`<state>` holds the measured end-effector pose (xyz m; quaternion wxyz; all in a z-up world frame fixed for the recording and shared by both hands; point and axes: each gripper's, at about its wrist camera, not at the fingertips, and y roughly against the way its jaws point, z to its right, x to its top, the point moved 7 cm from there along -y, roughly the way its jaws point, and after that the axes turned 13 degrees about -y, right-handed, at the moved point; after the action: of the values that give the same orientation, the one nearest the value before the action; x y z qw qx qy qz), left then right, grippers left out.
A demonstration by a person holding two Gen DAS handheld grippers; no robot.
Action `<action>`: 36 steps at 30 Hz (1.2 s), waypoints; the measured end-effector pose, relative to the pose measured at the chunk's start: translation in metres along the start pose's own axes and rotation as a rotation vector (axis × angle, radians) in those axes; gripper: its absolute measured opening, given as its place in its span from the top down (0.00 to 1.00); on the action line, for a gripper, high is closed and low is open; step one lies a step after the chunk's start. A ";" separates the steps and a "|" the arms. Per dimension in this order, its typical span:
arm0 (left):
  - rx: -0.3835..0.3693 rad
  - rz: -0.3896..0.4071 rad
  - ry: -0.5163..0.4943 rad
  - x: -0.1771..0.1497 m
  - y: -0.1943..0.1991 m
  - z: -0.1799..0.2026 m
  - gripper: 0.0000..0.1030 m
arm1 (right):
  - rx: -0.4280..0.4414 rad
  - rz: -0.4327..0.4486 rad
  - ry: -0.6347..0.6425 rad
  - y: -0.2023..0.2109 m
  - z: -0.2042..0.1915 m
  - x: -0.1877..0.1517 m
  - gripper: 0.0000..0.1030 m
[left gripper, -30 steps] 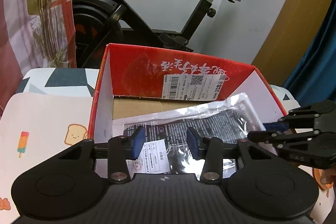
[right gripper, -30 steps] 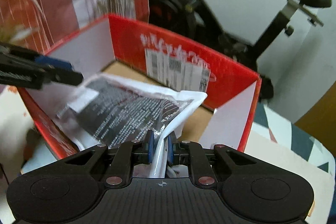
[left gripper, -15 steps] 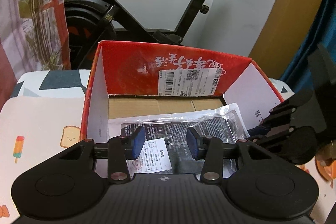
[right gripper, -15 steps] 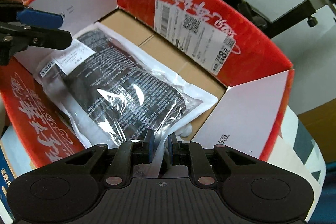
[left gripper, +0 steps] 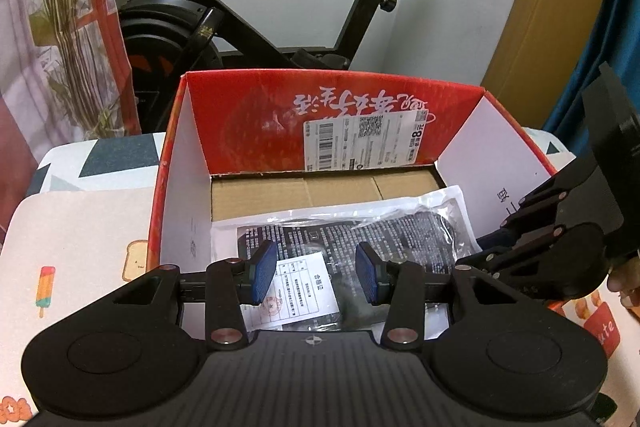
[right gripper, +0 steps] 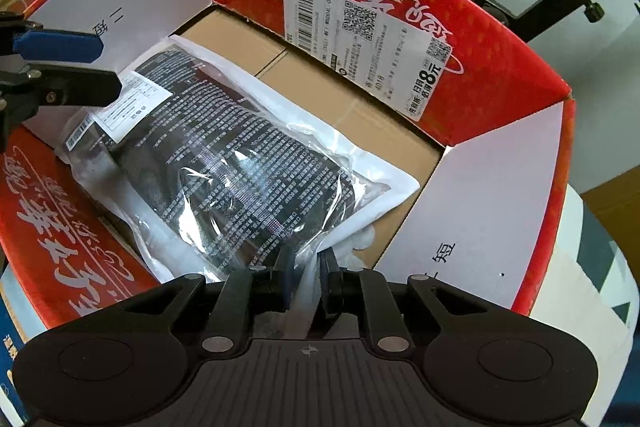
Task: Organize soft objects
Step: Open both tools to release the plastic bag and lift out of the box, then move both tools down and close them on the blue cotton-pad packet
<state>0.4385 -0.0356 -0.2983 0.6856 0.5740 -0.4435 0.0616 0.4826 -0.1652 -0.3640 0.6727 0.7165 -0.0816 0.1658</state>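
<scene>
Lying flat inside the red cardboard box [right gripper: 472, 39], the clear plastic packet [right gripper: 224, 163] with dark printed contents rests on the brown carton floor, one long edge toward the near red wall and its white-labelled end toward the left white flap. The right tool [right gripper: 306, 279] points steeply down into the box with its jaws drawn nearly together, pinching the packet's white sealed edge at the near corner. The left tool [left gripper: 316, 277] hovers over the labelled end of the packet with its blue pads [left gripper: 262, 273] spread apart and nothing between them; from the right wrist view it [right gripper: 68, 67] appears at the box's left flap, above the packet's label. A white shipping label [right gripper: 364, 43] is stuck on the far red wall. The box stands on a counter [left gripper: 80, 227] covered by a patterned cloth with toast and ice-lolly motifs. Behind it stands a black exercise bike [left gripper: 240, 7] against a white wall, with a printed curtain [left gripper: 52, 27] to the left.
</scene>
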 end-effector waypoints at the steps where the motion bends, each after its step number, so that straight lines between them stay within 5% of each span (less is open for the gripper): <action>1: 0.003 -0.003 -0.003 0.000 0.000 0.000 0.55 | -0.002 0.002 -0.005 0.001 0.001 0.000 0.86; 11: 0.041 0.000 -0.009 0.001 0.009 -0.002 0.55 | -0.057 0.105 -0.037 0.032 0.007 0.002 0.70; 13: 0.046 0.005 -0.004 0.001 0.014 -0.003 0.55 | -0.051 0.132 -0.045 0.043 0.007 0.002 0.49; 15: 0.050 0.011 0.003 0.001 0.019 -0.003 0.55 | -0.037 0.167 -0.050 0.055 0.008 0.002 0.39; 21: 0.056 0.033 0.011 -0.003 0.041 -0.001 0.54 | 0.001 0.254 -0.116 0.089 0.011 -0.003 0.39; 26: 0.045 0.062 0.026 -0.014 0.068 0.004 0.51 | 0.057 0.370 -0.212 0.123 0.009 -0.025 0.26; 30: 0.034 0.085 0.035 -0.030 0.090 0.011 0.40 | 0.111 0.446 -0.280 0.143 0.007 -0.050 0.15; 36: 0.053 0.106 0.016 -0.056 0.116 0.025 0.10 | 0.141 0.558 -0.343 0.165 0.002 -0.089 0.00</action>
<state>0.3224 0.0057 -0.2524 0.6696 0.5669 -0.4661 0.1142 0.3441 -0.1900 -0.2398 0.5267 0.7287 -0.3751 0.2256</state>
